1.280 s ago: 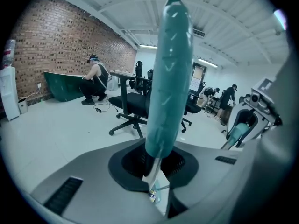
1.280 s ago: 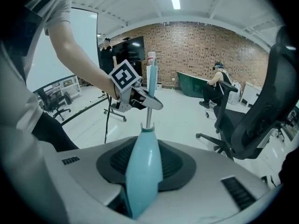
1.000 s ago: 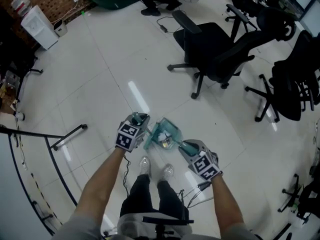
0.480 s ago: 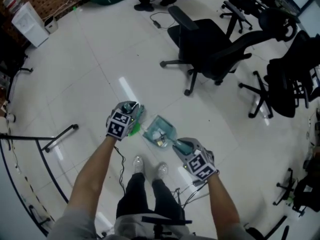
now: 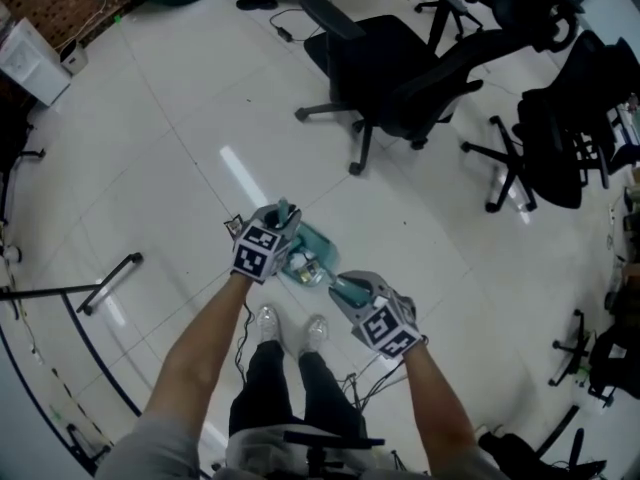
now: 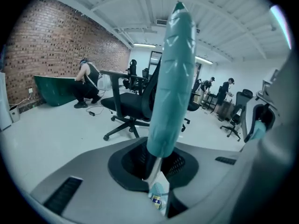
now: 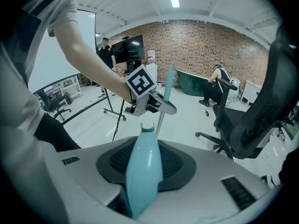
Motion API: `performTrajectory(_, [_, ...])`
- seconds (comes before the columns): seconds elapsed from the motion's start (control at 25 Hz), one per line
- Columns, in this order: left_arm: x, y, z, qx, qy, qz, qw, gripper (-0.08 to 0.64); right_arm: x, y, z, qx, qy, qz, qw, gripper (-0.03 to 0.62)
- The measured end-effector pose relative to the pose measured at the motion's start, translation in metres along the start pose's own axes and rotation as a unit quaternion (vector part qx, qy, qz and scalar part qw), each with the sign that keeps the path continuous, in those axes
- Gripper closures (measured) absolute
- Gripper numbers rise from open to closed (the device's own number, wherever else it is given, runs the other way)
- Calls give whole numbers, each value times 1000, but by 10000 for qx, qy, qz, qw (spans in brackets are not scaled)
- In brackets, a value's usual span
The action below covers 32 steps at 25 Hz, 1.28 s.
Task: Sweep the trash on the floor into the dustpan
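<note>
Teal plastic dominates this scene, viewed from above a person's legs standing on a pale tiled floor (image 5: 180,148). At left, the left tool (image 5: 285,230) is clamped on a broom handle (image 6: 170,78), which rises straight up between its jaws; the brush end is hidden beneath the tool. Just right of that tool and below it, the dustpan (image 5: 312,243) sits low at the floor, and the trash (image 5: 306,265), a few small pale scraps, appears to lie inside it already. Further right, the right tool (image 5: 345,290) pinches the dustpan handle (image 7: 144,171), its jaws closed on the smooth rounded grip. Beyond both tools stands a black office chair (image 5: 390,58).

Both implements look light and stiff, with slick plastic grips that could twist in the jaws, so a hold mid-grip seems best. The scraps look very light and may bounce or blow out, so the pan probably needs keeping level.
</note>
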<state>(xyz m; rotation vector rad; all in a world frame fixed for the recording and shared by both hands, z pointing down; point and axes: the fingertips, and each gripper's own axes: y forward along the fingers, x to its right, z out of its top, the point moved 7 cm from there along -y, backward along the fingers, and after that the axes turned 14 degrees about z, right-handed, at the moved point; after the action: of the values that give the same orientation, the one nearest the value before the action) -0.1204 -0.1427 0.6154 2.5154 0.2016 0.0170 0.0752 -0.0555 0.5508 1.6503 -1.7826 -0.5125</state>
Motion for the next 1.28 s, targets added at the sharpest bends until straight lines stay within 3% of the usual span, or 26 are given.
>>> performTrajectory(0.2, [8,-8,15,74,144,-96,9998,527,4,-7,-11,4,25,52,10000,477])
performTrajectory(0.56, [-51,-63,29,68,-41,719,9974,534,30,-21,3,188,-62,134,9997,479])
performTrajectory(0.72, [-95,-98,34,129,169,1141,9932,536,35,-5,29,212,-212,228,9993,479])
performTrajectory(0.88, [-155,-121,31,137,104,1483,9888,537,34,28,64,110,-410,364,9984,479])
performTrajectory(1.08, [-222,-131,27,124,147,1614,9867,537,34,76,99,-105,-530,427,9976,479])
performTrajectory(1.28, [-276,-122,0,-46,74,1647,9863,535,28,114,124,-280,-507,394,9975,479])
